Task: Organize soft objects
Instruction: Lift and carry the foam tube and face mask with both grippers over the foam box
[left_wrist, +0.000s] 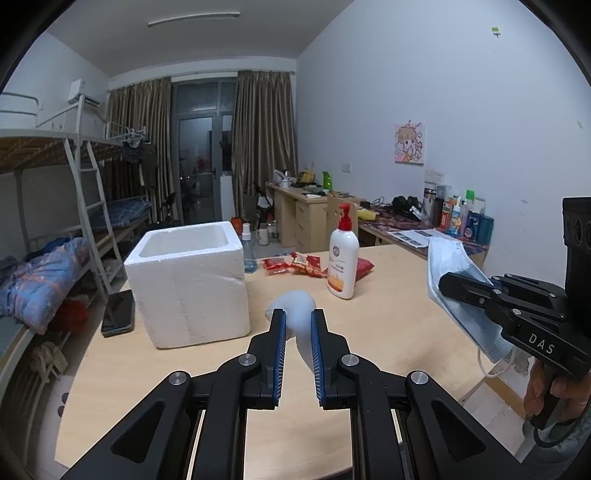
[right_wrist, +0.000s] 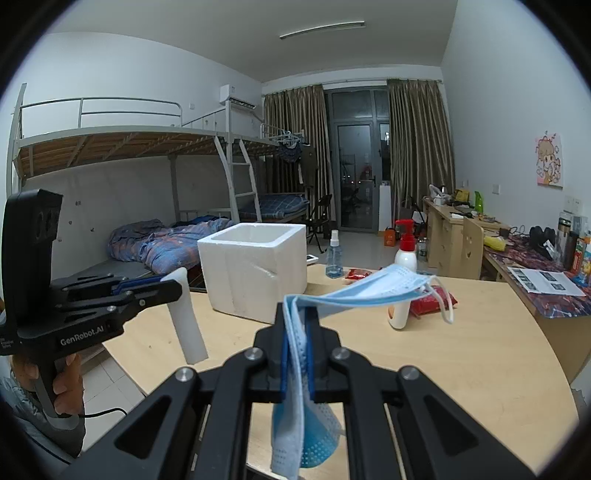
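- The left gripper (left_wrist: 297, 321) has its blue-padded jaws partly closed on a pale, soft white piece (left_wrist: 300, 314), foam-like by its look. It is held off the table, one end poking up past the fingertips.
- The right gripper (right_wrist: 298, 314) is pinched tight on blue disposable face masks (right_wrist: 373, 286). One part juts forward and to the right with an ear loop dangling, and the rest droops below the jaws toward the camera.
- The white styrofoam box (left_wrist: 188, 284) stands open-topped on the wooden table (left_wrist: 388, 332), ahead and to the left of both grippers. I judge it to be the likely place for the soft things.
- The box lies just ahead-left of the left gripper, which is the nearer of the two. The right gripper would have to cross further leftward to reach it.
- The white piece's long axis runs roughly upright, so it would go into the box end-first.
- The right wrist view shows the white piece side-on, hanging long below the left gripper's jaws, a length the left wrist view foreshortens.
- The left wrist view shows the masks' flat face, and a dark phone (left_wrist: 118, 313) beside the box that the other view lacks.
- A lotion pump bottle (left_wrist: 343, 258) and red snack packets (left_wrist: 295, 264) sit further back, well apart from the grippers.
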